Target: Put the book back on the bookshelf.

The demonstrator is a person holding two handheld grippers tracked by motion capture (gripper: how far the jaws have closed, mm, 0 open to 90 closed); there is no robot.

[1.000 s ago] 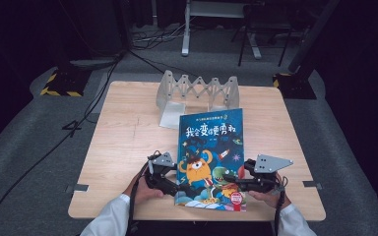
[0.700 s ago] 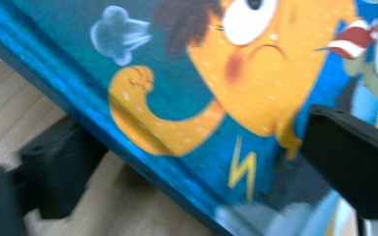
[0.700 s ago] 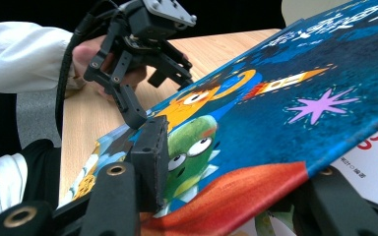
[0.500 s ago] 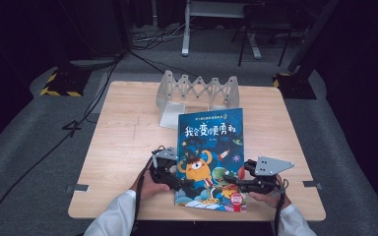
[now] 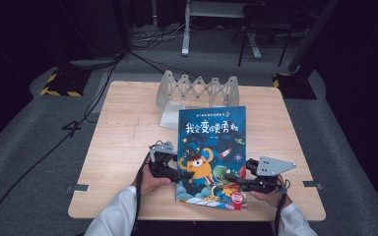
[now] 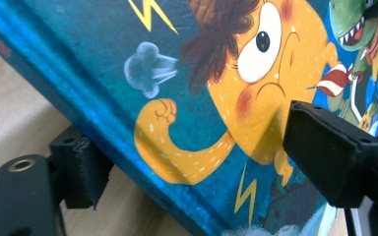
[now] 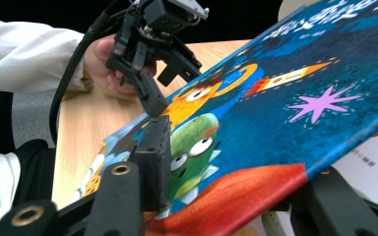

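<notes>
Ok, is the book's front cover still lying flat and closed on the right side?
No: in the right gripper view the right gripper has the book cover's edge between its jaws, lifted, with a white page showing underneath.

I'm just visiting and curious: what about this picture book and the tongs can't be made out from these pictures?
- Right gripper view: the page under the lifted cover of the book is cut off by the edge.
- Left gripper view: the cover hides the table beneath and whether the left tongs press it.
- High view: the small print on the red sticker is too small.
</notes>
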